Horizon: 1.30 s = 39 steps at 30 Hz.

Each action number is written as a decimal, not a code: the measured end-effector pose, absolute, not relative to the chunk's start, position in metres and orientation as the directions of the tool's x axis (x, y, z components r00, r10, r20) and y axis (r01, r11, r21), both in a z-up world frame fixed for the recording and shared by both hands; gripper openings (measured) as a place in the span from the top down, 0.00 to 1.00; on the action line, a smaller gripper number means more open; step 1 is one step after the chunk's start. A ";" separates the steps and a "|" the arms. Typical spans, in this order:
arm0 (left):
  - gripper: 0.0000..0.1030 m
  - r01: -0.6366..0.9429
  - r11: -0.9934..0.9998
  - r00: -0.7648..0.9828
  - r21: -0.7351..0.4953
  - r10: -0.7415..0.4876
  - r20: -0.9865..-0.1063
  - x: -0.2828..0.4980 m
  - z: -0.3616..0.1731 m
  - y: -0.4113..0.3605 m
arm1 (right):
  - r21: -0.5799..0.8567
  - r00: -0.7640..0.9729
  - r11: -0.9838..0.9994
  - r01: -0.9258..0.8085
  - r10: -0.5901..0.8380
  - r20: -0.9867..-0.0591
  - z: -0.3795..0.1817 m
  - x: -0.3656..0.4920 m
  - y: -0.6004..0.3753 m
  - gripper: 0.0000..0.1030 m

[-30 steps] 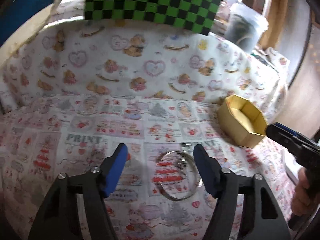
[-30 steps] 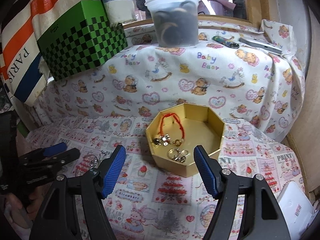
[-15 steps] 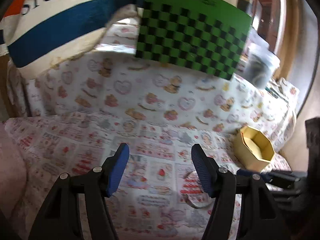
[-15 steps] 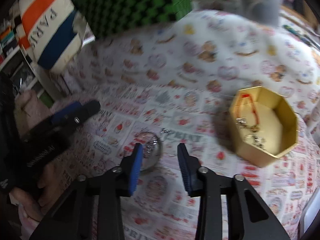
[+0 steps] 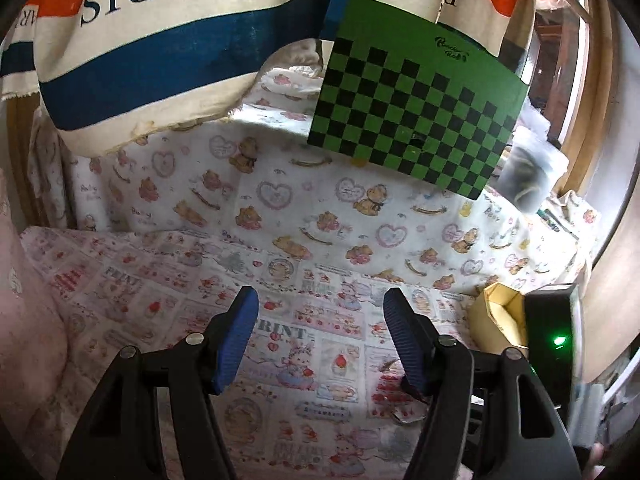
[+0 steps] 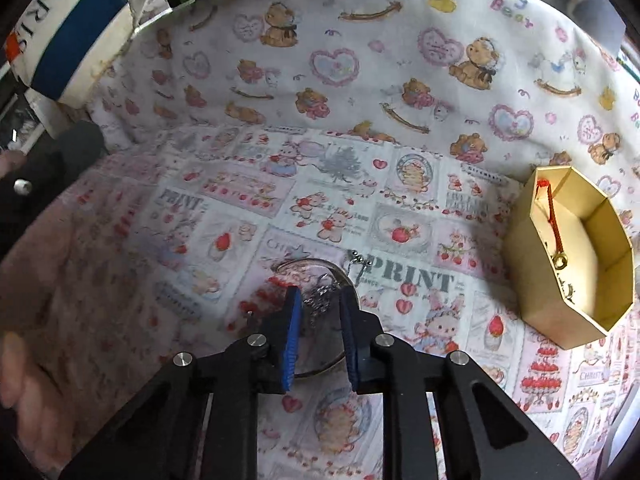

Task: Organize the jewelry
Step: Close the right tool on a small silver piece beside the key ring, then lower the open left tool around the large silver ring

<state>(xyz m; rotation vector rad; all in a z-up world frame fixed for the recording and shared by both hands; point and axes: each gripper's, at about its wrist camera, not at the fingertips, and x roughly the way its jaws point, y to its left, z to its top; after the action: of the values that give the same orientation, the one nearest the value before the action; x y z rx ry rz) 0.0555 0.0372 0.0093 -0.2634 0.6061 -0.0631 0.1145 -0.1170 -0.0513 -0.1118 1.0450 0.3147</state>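
Across the frame spreads a printed cloth (image 6: 400, 208); at right sits the gold octagonal box (image 6: 568, 312), a red cord bracelet (image 6: 554, 216) inside. Lower centre, the right gripper (image 6: 320, 312), narrowly parted, straddles a thin silver bangle (image 6: 316, 268) with chain. The left gripper (image 5: 320, 336) hangs spread wide.
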 end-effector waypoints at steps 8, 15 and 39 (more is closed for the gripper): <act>0.38 -0.032 0.968 0.829 -0.249 -0.114 -0.548 0.054 0.010 0.038 | 0.037 0.550 0.941 -0.336 0.228 -0.804 -0.027 0.101 -0.112 0.90; 0.38 -0.018 0.976 0.825 -0.219 -0.110 -0.555 0.056 0.008 0.033 | 0.085 0.645 0.939 -0.332 0.292 -0.707 0.022 0.084 -0.142 0.90; 0.28 0.138 0.989 0.727 -0.047 -0.134 -0.673 0.066 -0.023 -0.031 | 0.178 0.740 0.961 -0.214 0.278 -0.613 0.027 0.051 -0.251 0.90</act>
<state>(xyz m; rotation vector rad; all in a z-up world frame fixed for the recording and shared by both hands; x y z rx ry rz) 0.0656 -0.0312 -0.0232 0.0062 0.7415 -0.1496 0.0512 -0.2506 0.0272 0.0977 0.6869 0.2702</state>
